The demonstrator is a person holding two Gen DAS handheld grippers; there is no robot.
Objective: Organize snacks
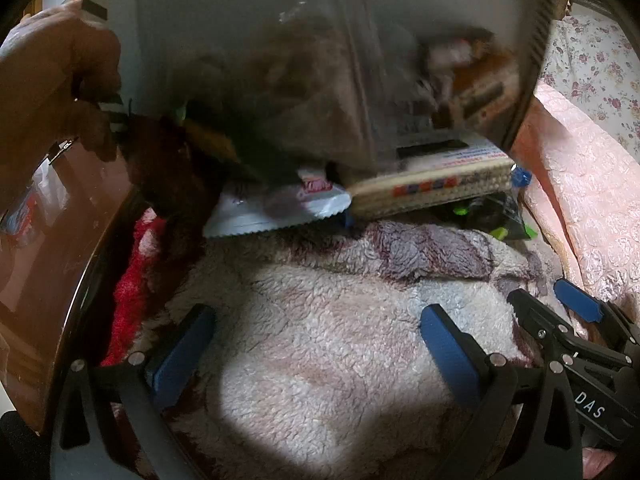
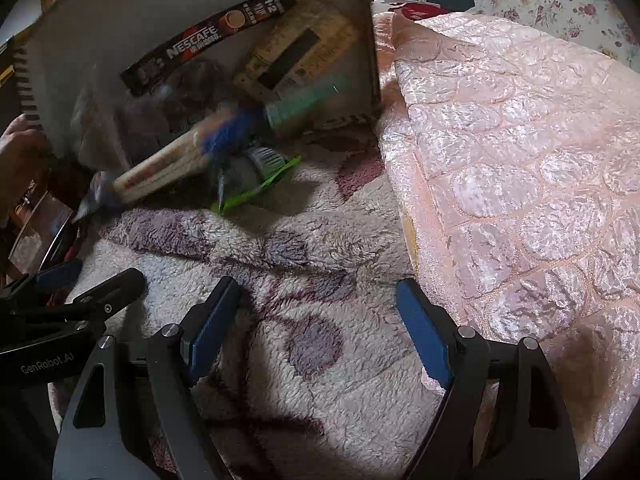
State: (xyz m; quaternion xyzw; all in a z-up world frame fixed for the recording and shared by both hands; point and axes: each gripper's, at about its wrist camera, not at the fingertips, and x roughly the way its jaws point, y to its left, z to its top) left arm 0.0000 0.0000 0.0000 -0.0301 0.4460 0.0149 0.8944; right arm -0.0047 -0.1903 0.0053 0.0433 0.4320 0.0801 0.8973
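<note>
A grey box (image 2: 120,32) with striped edges is tipped on its side by a bare hand (image 1: 52,72), and snacks spill from it onto a fluffy blanket (image 1: 320,320). In the left wrist view a white packet (image 1: 276,208), a long cracker pack (image 1: 432,192) and a green-black packet (image 1: 488,216) lie at the box's mouth. The right wrist view shows a Nescafe strip (image 2: 208,36), a tan packet (image 2: 296,56), a teal tube (image 2: 304,102), the cracker pack (image 2: 168,168) and a green packet (image 2: 260,176), blurred. My left gripper (image 1: 316,332) and right gripper (image 2: 320,312) are both open and empty above the blanket.
A pink quilted cover (image 2: 520,160) rises on the right, with floral bedding (image 2: 560,4) behind it. A brown wooden edge (image 1: 48,260) and red fluffy fabric (image 1: 136,272) lie on the left. My right gripper also shows at the lower right of the left wrist view (image 1: 560,312).
</note>
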